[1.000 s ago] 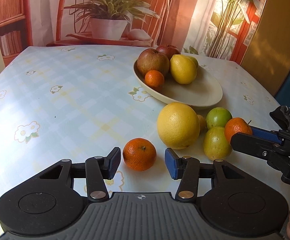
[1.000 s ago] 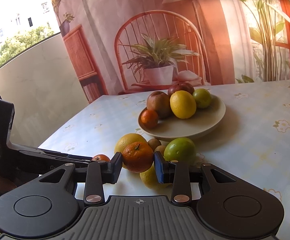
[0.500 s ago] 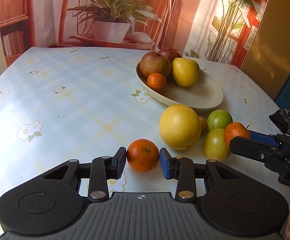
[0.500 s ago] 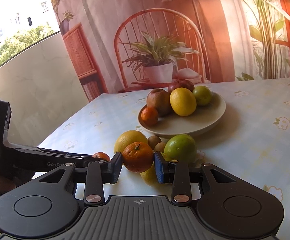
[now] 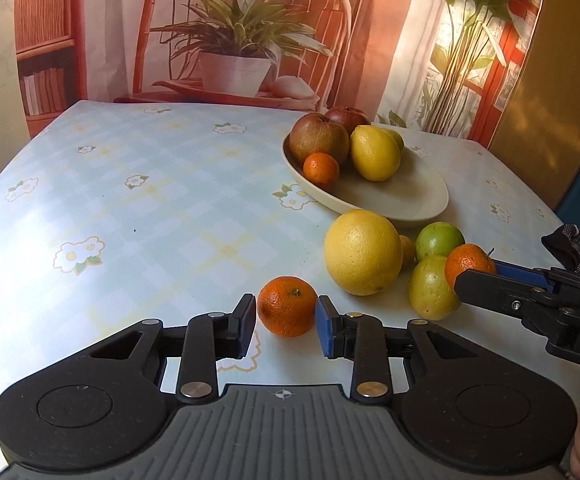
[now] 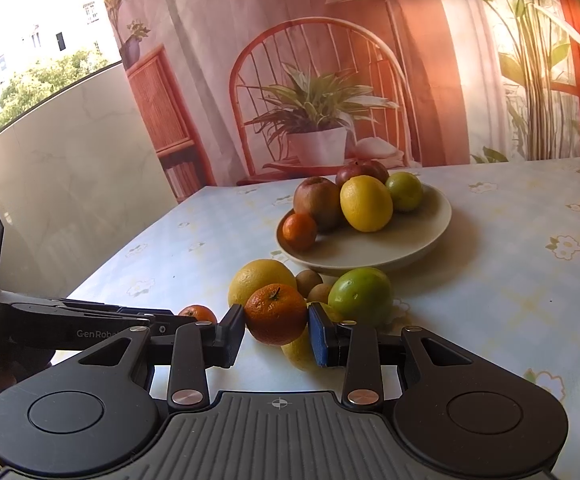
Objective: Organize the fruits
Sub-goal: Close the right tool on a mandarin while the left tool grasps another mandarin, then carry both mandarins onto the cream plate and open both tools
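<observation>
Reading the black plastic of the left gripper [image 6: 194, 322] in the right wrist view, we make out "GenRob", cut off by the right gripper [image 6: 277, 326]. The shallow round cream plate [image 6: 421, 240] holds two apples, a smooth lemon, a green citrus and a small mandarin. We see the left gripper's jaws, which have just been closing, pressed on a dimpled tangerine [image 5: 287, 306] resting on the flowered table [image 5: 150, 220], while the right gripper clamps a second tangerine [image 6: 276, 314] above the loose fruit.

A plate [image 5: 421, 200] holding fruit sits behind loose fruit [image 5: 363, 252] on the table [image 5: 150, 200].
</observation>
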### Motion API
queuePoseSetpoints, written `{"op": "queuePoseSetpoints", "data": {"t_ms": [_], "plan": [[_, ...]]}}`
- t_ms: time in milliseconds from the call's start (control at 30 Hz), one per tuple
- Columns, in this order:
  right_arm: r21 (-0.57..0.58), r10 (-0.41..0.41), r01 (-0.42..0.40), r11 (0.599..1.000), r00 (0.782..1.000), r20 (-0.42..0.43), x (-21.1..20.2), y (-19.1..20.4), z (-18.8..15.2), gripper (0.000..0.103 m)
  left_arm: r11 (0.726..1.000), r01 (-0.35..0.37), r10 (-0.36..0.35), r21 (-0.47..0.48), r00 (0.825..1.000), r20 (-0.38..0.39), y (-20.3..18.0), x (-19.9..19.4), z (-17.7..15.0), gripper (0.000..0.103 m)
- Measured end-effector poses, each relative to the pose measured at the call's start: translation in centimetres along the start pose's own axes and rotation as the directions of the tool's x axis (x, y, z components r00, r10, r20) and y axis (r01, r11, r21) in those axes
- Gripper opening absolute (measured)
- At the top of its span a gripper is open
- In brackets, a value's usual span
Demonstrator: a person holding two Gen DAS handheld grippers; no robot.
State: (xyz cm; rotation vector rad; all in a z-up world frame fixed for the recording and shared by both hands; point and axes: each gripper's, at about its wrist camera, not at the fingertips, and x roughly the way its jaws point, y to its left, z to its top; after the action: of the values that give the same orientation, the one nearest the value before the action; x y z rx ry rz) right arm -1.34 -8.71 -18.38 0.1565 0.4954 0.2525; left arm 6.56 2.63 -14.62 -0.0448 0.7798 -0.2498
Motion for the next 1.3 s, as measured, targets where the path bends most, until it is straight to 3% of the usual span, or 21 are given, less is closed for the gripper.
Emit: {"op": "queuePoseSetpoints", "data": {"t_ms": [167, 333, 533, 800, 1100, 1300], "plan": [[0.005, -0.004, 0.004, 1.0, 1.0, -0.006, 0.1, -0.1, 0.0, 0.032, 1.0, 0.008, -0.008, 0.017, 1.0, -0.005, -0.2, 0.7, 0.2, 0.04], [0.001, -0.008, 0.008, 1.0, 1.0, -0.007, 0.0, 0.0, 0.0, 0.032, 0.999, -0.003, 0.004, 0.051, 1.0, -0.02, -0.7, 1.5, 0.0, 0.04], [0.002, -0.01, 0.01, 1.0, 1.0, -0.007, 0.1, -0.1, 0.0, 0.032, 1.0, 0.01, -0.009, 0.025, 1.0, -0.013, -0.2, 1.1, -0.5, 0.039], [0.002, -0.01, 0.01, 1.0, 1.0, 0.016, -0.3, -0.3, 0.5, 0.032, 1.0, -0.01, 0.008, 0.014, 0.997, 0.079, 0.2, -0.9, 0.8, 0.039], [-0.005, -0.022, 0.023, 1.0, 0.996, 0.086, -1.1, -3.1, 5.2, 0.032, 0.995, -0.003, -0.017, 0.097, 0.979, 0.205, -1.6, -3.0, 5.9, 0.039], [-0.1, -0.058, 0.068, 0.993, 0.993, 0.101, 0.1, -5.7, 9.6, 0.032, 0.989, 0.033, -0.063, 0.142, 0.975, 0.213, -3.6, -1.7, 8.9, 0.039]]}}
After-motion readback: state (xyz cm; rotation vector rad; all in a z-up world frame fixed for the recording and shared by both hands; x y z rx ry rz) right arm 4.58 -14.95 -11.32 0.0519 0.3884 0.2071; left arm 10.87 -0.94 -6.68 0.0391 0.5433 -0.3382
